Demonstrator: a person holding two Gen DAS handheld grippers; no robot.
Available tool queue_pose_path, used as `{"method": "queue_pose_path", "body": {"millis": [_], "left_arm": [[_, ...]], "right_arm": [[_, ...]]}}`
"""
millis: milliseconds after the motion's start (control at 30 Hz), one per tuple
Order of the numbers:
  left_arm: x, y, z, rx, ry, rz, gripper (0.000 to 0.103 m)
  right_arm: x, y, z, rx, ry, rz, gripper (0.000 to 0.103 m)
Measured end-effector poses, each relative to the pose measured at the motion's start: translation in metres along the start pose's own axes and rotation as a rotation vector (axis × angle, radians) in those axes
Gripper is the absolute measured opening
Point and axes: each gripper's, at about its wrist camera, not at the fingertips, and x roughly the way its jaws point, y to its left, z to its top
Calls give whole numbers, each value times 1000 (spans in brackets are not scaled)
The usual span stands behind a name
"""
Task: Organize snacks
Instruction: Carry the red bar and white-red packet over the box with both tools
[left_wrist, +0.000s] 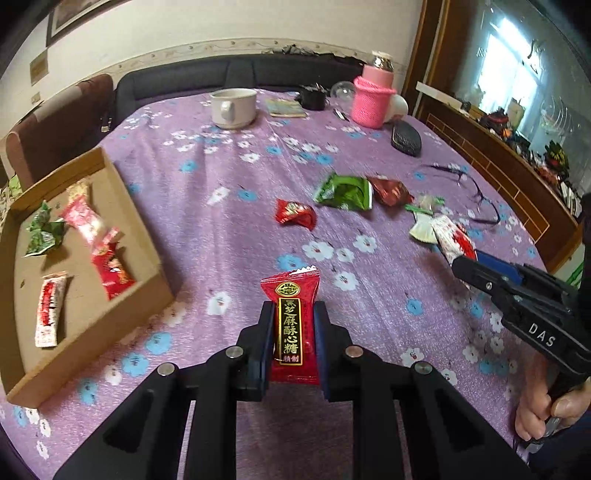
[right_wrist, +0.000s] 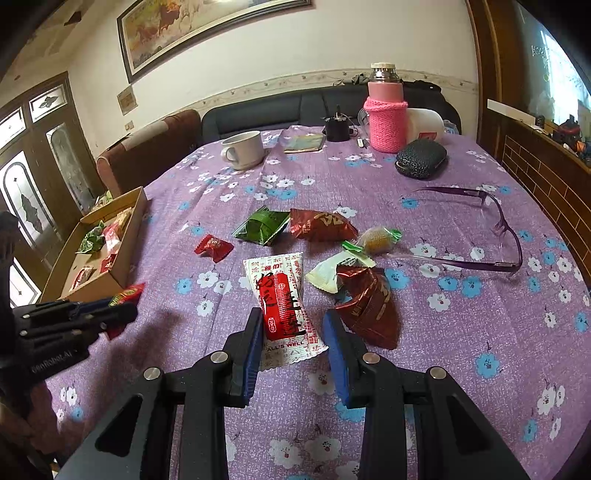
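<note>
My left gripper (left_wrist: 293, 314) is shut on a red candy packet with gold lettering (left_wrist: 291, 325), held above the purple tablecloth just right of the cardboard box (left_wrist: 147, 258). The box holds several snacks (left_wrist: 83, 218). My right gripper (right_wrist: 293, 321) is open, its jaws on either side of a white and red snack packet (right_wrist: 282, 295) lying on the table. It also shows in the left wrist view (left_wrist: 461, 262). Loose snacks lie beyond: a green packet (right_wrist: 262, 225), a dark red packet (right_wrist: 321, 225), a small red candy (right_wrist: 214, 245), a yellow candy (right_wrist: 376, 238) and a crumpled red wrapper (right_wrist: 369, 306).
Purple glasses (right_wrist: 495, 229) lie right of the snacks. A white mug (right_wrist: 243, 149), a pink-sleeved flask (right_wrist: 386, 118), a dark case (right_wrist: 421, 158) and a small black pot (right_wrist: 336, 129) stand at the far edge. Chairs and a sofa ring the table.
</note>
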Motion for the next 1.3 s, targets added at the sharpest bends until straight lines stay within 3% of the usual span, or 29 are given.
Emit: {"method": "queue_pose_path", "body": {"millis": [300,667,1033,1300], "left_arm": [[-30,31,3,-49,-71,37,19],[-63,108,4,-214,-150,82,19],[-88,183,-5,-362,-201,151,19],[-76,222,-12,-432,-172,188,19]], "right_arm": [[-18,15,8,5,15,56,35],[-32,79,38,-103,14,146,36],[8,175,67,-227,71,269,36],[63,237,66,-256,159,324,36]]}}
